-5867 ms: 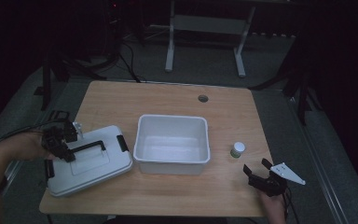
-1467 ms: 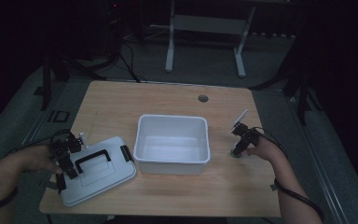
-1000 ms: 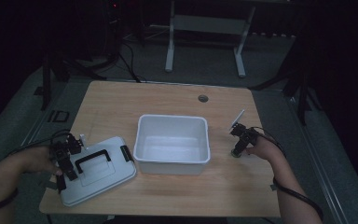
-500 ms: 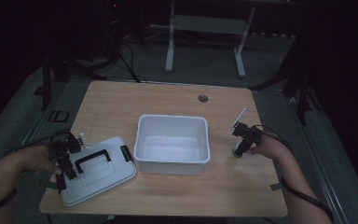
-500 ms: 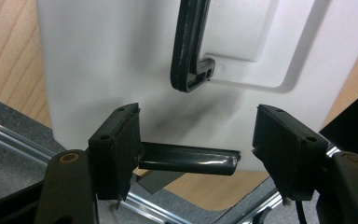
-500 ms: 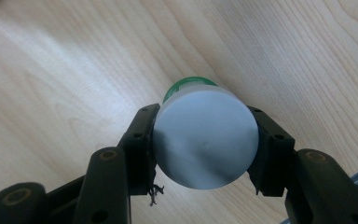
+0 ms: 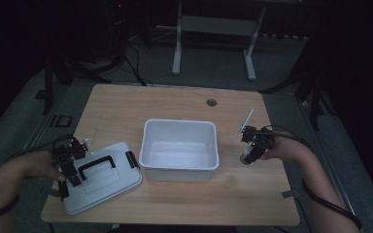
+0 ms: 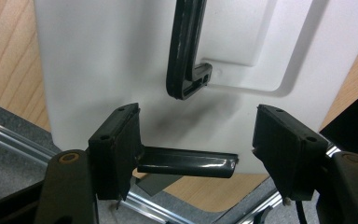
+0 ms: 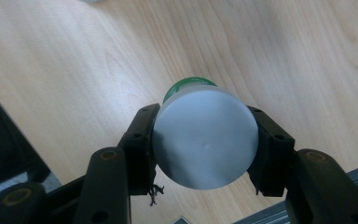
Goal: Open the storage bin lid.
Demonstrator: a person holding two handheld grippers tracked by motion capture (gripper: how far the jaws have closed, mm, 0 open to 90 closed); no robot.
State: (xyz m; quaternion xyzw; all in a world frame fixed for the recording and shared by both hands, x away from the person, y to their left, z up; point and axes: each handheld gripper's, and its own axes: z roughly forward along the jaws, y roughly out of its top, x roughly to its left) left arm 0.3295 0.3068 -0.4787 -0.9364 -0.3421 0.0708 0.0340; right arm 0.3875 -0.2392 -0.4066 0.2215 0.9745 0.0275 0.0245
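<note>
The small white-capped plastic bottle with a green label (image 9: 204, 140) sits clamped between the right gripper's (image 9: 205, 144) jaws, right of the white rectangular plastic tub (image 7: 180, 151), above the wooden desk (image 7: 126, 111), long axis tilted, cap uppermost. The left gripper (image 8: 198, 144) is open over the grey lid (image 7: 102, 177).

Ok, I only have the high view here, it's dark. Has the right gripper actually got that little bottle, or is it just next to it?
Observer: It has it. In the right gripper view the right gripper has both jaws pressed on the white cap of the bottle.
Operator: What colour is the bottle under the cap?
Observer: Green shows just below the cap; the rest is hidden.
Operator: And the left one, is it holding the lid?
Observer: No. In the left gripper view the left gripper is open over the edge of the lid, with a black latch lying between the jaws.
</note>
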